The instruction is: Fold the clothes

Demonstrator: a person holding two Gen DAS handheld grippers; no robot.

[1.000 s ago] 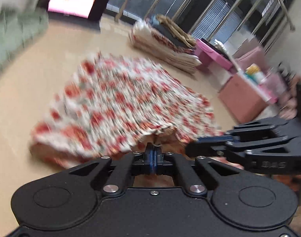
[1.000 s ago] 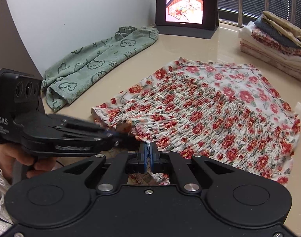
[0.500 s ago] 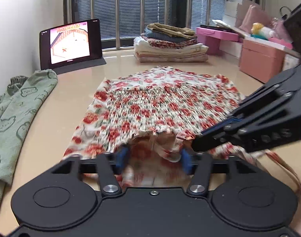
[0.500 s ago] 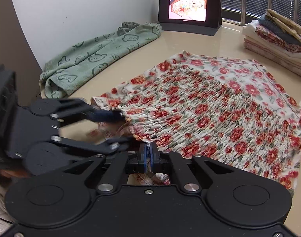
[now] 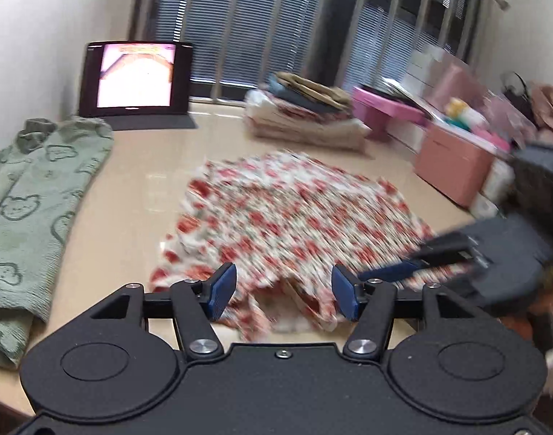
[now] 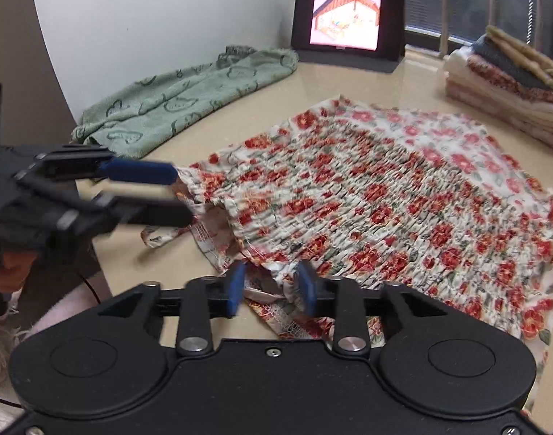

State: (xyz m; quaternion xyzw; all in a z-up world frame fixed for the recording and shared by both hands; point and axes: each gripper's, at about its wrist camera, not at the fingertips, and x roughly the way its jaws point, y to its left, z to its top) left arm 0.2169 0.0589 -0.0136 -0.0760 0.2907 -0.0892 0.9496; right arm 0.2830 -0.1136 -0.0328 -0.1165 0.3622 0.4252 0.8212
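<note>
Floral cloth (image 6: 385,195) is spread on the worktop (image 5: 131,195), blurred in the left view; both the left tool (image 5: 283,291) and right tool (image 6: 271,286) are held apart, nothing gripped.

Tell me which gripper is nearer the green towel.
Left. The left gripper is at the floral garment's near corner on the green towel's side, while the right gripper is at the garment's near edge, farther from it.

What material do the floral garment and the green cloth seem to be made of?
Floral garment: probably thin woven cotton, matte; rows of elastic gathering pucker it. Green cloth: likely terry or knit, matte; its surface looks nubby, with a darker bear pattern.
</note>
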